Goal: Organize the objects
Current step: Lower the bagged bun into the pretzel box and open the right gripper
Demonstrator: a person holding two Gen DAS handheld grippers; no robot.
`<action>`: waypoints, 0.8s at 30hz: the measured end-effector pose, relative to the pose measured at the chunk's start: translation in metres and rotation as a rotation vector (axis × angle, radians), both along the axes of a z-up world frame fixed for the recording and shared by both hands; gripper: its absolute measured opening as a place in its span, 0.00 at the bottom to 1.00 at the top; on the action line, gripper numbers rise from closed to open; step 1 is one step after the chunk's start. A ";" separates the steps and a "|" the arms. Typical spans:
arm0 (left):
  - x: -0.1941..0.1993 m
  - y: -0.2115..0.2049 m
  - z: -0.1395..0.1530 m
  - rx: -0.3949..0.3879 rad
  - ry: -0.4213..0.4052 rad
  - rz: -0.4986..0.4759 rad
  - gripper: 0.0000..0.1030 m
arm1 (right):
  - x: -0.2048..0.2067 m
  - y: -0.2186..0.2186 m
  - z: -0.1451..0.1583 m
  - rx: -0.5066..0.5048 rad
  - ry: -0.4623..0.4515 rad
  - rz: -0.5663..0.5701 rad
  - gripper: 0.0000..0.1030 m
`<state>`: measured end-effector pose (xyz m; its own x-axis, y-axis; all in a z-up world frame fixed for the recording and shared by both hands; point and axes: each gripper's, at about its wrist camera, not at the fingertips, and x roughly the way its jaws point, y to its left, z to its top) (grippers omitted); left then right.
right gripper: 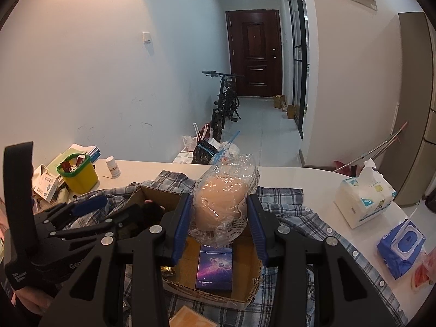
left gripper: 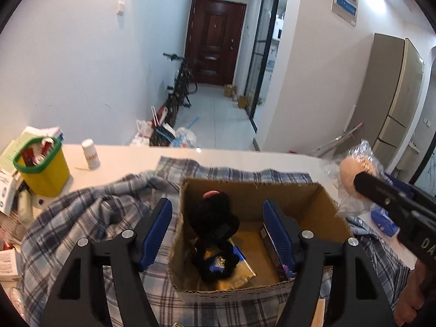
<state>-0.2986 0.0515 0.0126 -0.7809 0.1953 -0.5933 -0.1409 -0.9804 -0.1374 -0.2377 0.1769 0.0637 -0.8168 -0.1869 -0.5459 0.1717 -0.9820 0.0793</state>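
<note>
An open cardboard box (left gripper: 324, 204) stands on a plaid shirt (left gripper: 90, 218) on the white table. Inside lie a black fuzzy item (left gripper: 215, 223), a gold packet (left gripper: 239, 275) and a dark purple box (right gripper: 216, 267). My left gripper (left gripper: 218, 234) is open and empty, its fingers straddling the box's left wall. My right gripper (right gripper: 218, 223) is shut on a peach-coloured bun in a clear plastic bag (right gripper: 220, 204), held above the box (right gripper: 152, 193); the bun also shows in the left wrist view (left gripper: 351, 174).
A yellow tub with a green rim (left gripper: 41, 169) and a white bottle (left gripper: 91, 154) stand at the table's left, beside papers and small boxes. A tissue pack (right gripper: 362, 201) and a blue wipes pack (right gripper: 400, 248) lie at the right.
</note>
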 end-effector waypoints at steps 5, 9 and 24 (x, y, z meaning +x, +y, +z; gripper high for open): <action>0.005 0.000 0.009 -0.026 0.041 0.016 0.77 | -0.002 -0.003 -0.005 0.011 -0.009 0.003 0.39; 0.002 -0.002 0.006 -0.019 0.017 0.023 0.79 | -0.008 -0.007 -0.014 0.027 -0.036 0.005 0.39; 0.004 0.007 0.005 -0.048 0.015 0.004 0.79 | -0.027 -0.004 -0.042 0.048 -0.126 -0.003 0.39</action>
<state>-0.2949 0.0587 0.0180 -0.7908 0.1641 -0.5897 -0.1389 -0.9864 -0.0881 -0.2645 0.1729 0.0212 -0.7418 -0.1556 -0.6523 0.1604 -0.9856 0.0527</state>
